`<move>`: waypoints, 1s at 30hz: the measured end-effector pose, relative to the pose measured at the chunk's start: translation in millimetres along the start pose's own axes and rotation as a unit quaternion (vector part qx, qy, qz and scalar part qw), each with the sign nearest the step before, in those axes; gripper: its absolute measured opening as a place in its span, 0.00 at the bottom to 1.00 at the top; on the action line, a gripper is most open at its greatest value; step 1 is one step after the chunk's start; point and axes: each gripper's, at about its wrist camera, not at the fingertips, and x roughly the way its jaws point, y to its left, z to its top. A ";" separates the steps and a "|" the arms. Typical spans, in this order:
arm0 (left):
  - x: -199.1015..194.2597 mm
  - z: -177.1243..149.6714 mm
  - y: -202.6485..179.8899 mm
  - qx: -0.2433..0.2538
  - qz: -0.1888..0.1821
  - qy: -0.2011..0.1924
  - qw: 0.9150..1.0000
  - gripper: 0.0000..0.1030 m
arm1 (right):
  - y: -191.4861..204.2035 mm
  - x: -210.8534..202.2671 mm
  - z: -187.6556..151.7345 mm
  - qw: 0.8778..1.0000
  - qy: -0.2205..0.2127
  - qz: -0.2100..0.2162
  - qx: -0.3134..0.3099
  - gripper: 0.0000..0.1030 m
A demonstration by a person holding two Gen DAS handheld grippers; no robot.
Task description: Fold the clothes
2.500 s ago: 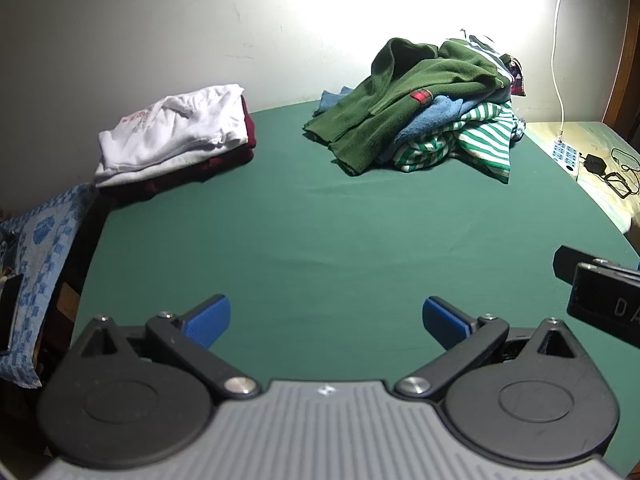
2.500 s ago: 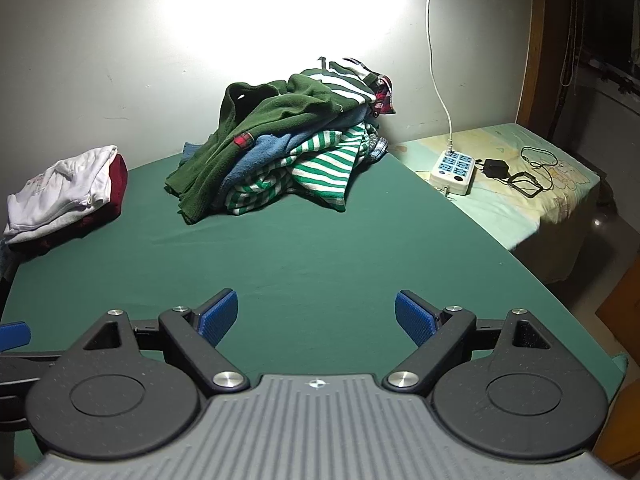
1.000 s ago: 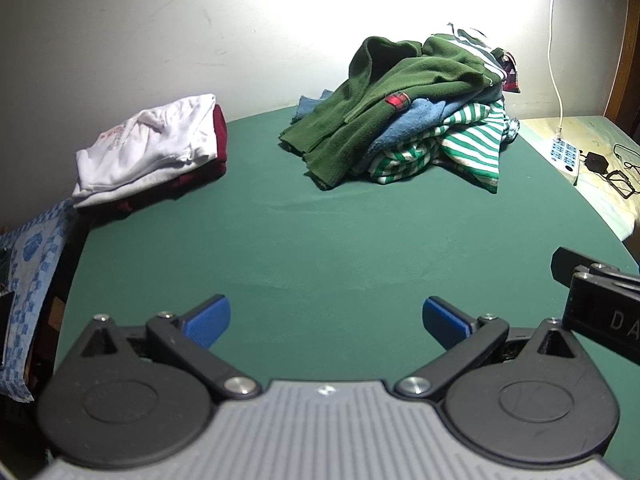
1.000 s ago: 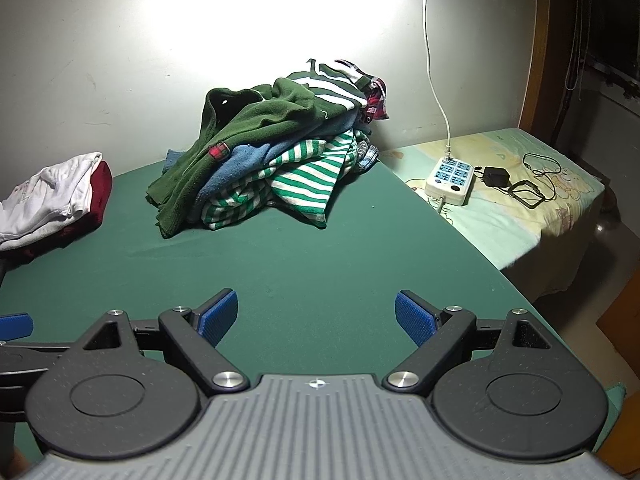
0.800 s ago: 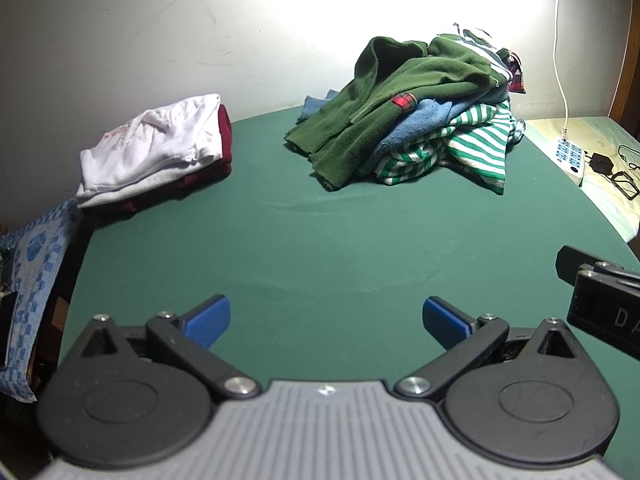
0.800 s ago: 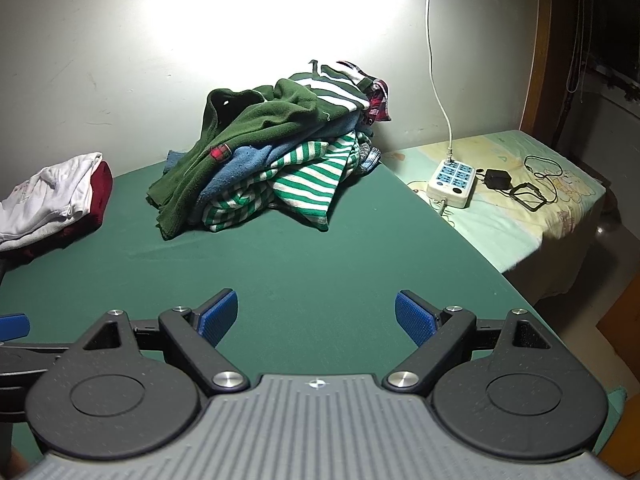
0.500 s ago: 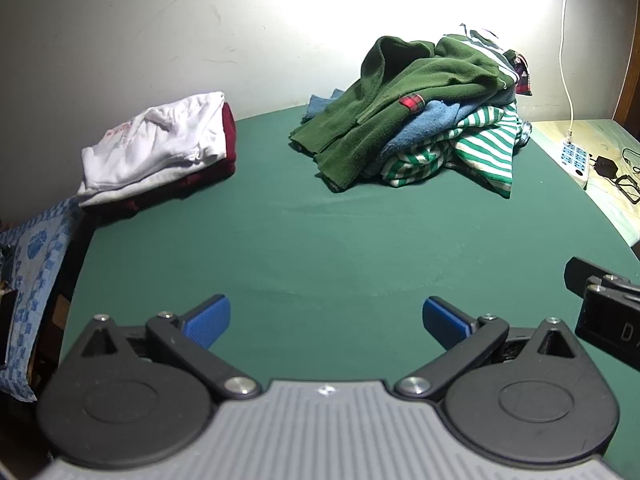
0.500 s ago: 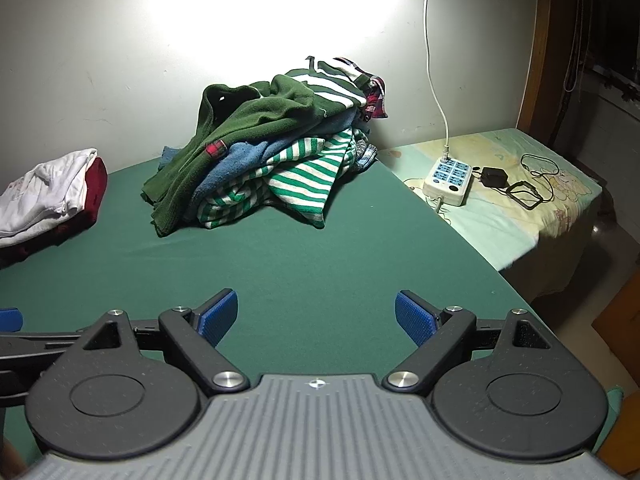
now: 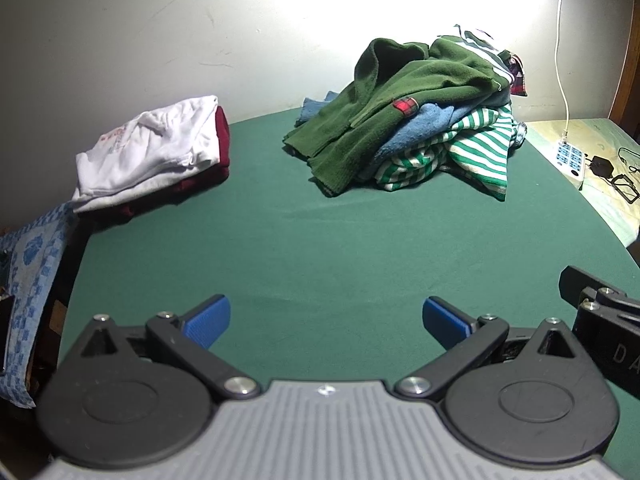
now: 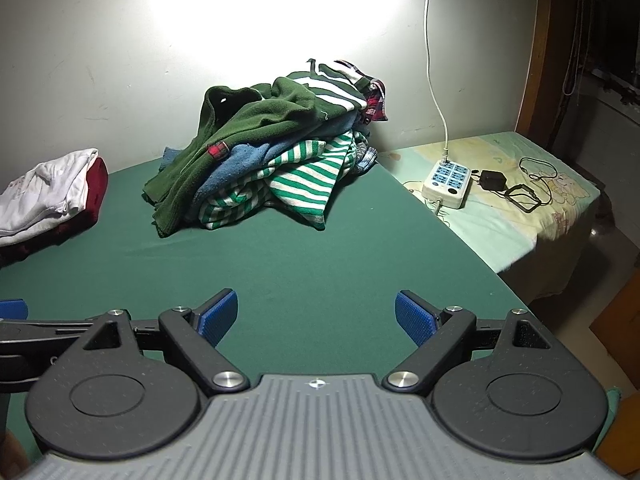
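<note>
Left wrist view: the left gripper (image 9: 326,320) hangs with fingers wide apart, holding nothing, over the green table (image 9: 320,240). The unfolded pile (image 9: 412,120) sits at 1 o'clock; folded clothes (image 9: 156,152) at 10.

Right wrist view: the right gripper (image 10: 316,316) is likewise spread and holding nothing, the pile (image 10: 272,156) at 11 o'clock. Judged step: reaching for a garment, probably the green sweater (image 10: 248,124). Lower garments are mostly buried.

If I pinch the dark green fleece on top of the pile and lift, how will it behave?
The green fleece drapes limply over the pile, so it will probably sag and stretch out when lifted. Its thick pile looks grippy, so slipping seems unlikely. Its lower edge overlaps the blue garment, which may drag along.
</note>
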 end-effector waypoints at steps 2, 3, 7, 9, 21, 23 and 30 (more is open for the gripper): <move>-0.4 -0.2 -0.7 0.001 -0.001 0.000 1.000 1.00 | -0.2 -0.4 0.1 1.000 -0.001 -0.001 0.000 0.86; -0.8 -0.3 -1.0 0.002 -0.001 -0.001 1.000 1.00 | -0.3 -0.5 0.4 1.000 -0.001 -0.001 0.001 0.86; -1.4 -0.1 -0.9 0.002 -0.002 -0.001 1.000 1.00 | -1.1 -1.1 0.5 1.000 -0.001 -0.003 0.002 0.86; -1.6 -0.3 -0.9 0.001 -0.003 -0.001 1.000 1.00 | -1.1 -1.4 0.5 1.000 -0.001 -0.003 0.002 0.86; -0.9 -0.8 -2.4 0.002 -0.002 0.003 1.000 1.00 | -2.3 -1.3 -2.1 1.000 0.003 -0.004 0.005 0.86; -0.5 -1.2 -2.8 0.002 -0.002 0.004 1.000 1.00 | -2.6 -1.1 -2.6 1.000 0.004 -0.005 0.005 0.86; 0.7 -2.1 -3.9 0.001 0.003 0.006 1.000 1.00 | -3.5 0.0 -3.7 1.000 0.006 -0.001 0.006 0.86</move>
